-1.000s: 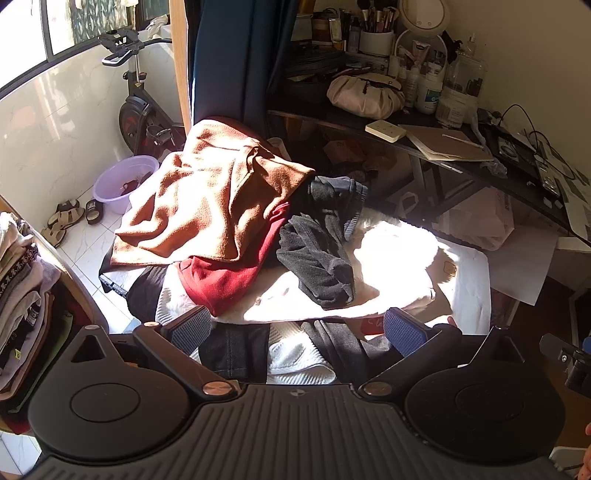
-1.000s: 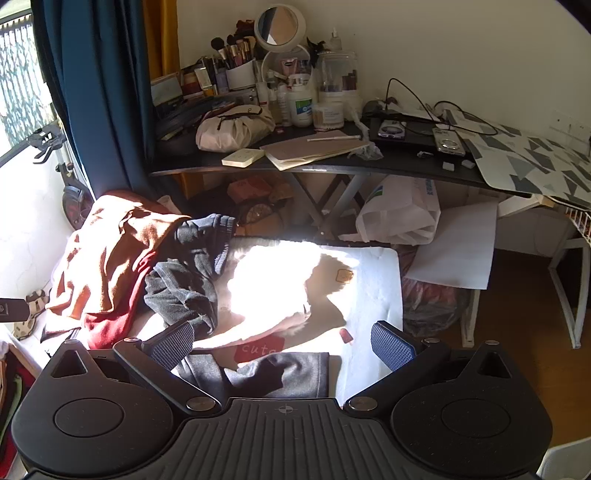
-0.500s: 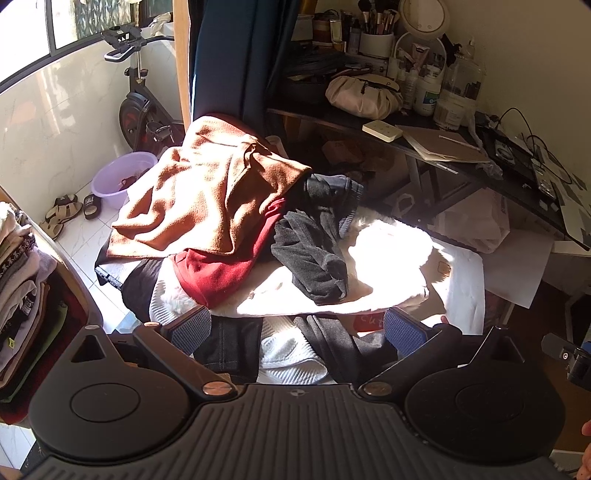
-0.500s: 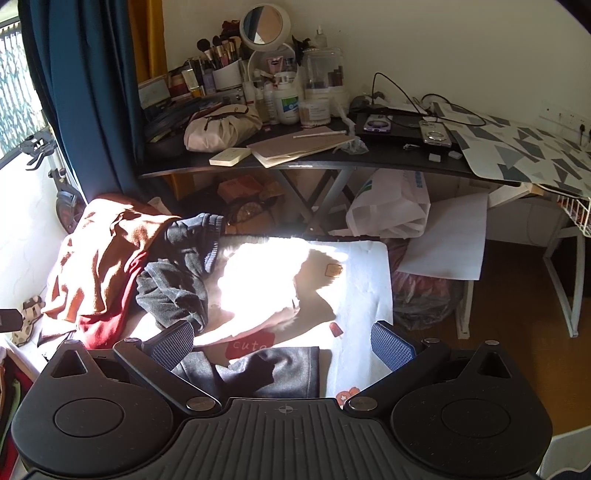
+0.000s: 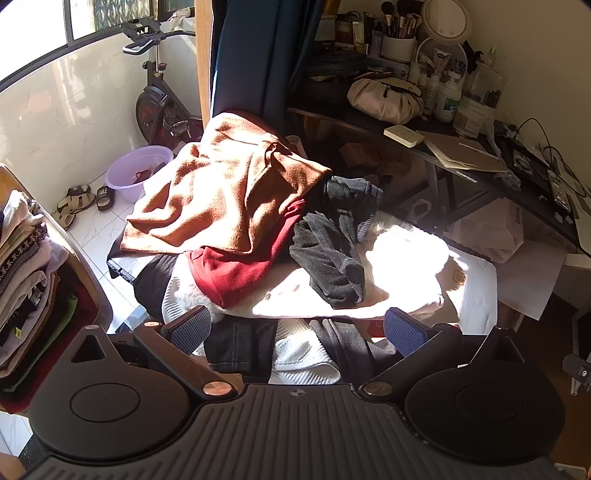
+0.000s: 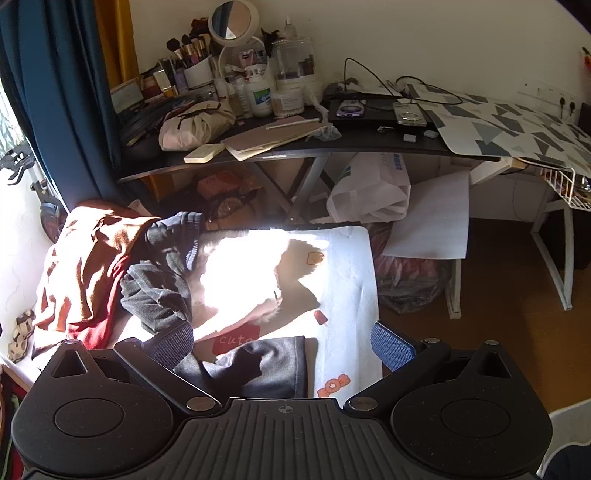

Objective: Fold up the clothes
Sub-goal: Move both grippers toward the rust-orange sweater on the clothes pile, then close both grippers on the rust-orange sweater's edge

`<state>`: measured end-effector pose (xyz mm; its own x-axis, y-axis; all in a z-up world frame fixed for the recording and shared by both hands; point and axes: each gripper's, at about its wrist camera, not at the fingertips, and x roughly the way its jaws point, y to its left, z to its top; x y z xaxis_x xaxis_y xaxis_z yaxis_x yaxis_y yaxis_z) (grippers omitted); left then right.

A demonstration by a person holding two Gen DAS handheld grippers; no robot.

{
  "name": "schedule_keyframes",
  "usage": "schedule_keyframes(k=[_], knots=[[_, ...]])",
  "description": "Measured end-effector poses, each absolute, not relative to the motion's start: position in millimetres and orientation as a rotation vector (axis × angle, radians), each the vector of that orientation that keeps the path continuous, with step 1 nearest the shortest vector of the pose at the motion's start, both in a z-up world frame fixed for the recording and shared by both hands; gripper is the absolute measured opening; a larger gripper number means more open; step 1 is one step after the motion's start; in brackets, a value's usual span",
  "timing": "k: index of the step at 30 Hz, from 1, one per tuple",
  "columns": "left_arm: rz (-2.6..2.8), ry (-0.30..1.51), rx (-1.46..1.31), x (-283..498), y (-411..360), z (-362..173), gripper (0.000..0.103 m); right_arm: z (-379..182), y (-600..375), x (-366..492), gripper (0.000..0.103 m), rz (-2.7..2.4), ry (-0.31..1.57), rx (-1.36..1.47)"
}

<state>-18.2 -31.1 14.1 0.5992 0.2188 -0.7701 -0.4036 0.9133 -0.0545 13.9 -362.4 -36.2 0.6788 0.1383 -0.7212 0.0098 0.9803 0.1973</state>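
Left gripper (image 5: 297, 328): fingers spread wide apart, nothing between them; it hangs over the near edge of the clothes pile, lower centre of the left wrist view.
Left gripper pads (image 5: 190, 328): blue and textured, one at lower left, one at lower right; neither touches cloth that I can tell.
Right gripper (image 6: 282, 343): fingers likewise wide apart and empty, lower centre of the right wrist view, above the near end of the white cloth.
Clothes pile (image 5: 240, 236): heaped on a low surface in the middle of the left wrist view; unfolded, garments overlapping.
Orange-brown garment (image 5: 225, 188): top of the pile, upper centre-left, crumpled, draped over the red one.
Red garment (image 5: 240, 273): beneath the orange-brown piece, its lower edge showing at centre.
Dark grey garment (image 5: 332, 254): bunched, just right of the red one, lying on the white cloth; seen left of centre in the right wrist view (image 6: 159, 280).
White cloth (image 6: 347, 280): spread flat at centre of the right wrist view, printed with small motifs, a strong sun patch washing out its middle.
Black folded piece (image 6: 258, 365): lies on the white cloth's near end, between the right gripper's fingers in the frame.
Black desk (image 6: 332, 144): upper half of the frame, crowded with bottles, brushes, a round mirror (image 6: 229, 22) and a beige pouch (image 6: 192, 125).
Purple basin (image 5: 136, 170): on the tiled floor, left of the pile, with sandals beside it.
Stacked clothes (image 5: 26, 273): on a shelf, left edge of the left wrist view.
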Motion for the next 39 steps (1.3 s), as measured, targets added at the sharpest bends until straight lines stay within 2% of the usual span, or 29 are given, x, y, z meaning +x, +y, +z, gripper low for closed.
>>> schedule_keyframes(k=[23,31,39], knots=[[0.434,0.785,-0.172,-12.8,7.5,20.1,0.102,-47.8,-356.4,39.1,0.102,0.011,0.855,0.225],[0.429,0.84,-0.22,4.7,58.9,-8.4,0.102,-54.7,-316.6,56.9,0.102,-0.009,0.896,0.16],[0.367,0.868,-0.238,48.6,142.0,-40.9,0.102,-66.8,-228.7,105.1,0.102,-0.063,0.925,0.098]])
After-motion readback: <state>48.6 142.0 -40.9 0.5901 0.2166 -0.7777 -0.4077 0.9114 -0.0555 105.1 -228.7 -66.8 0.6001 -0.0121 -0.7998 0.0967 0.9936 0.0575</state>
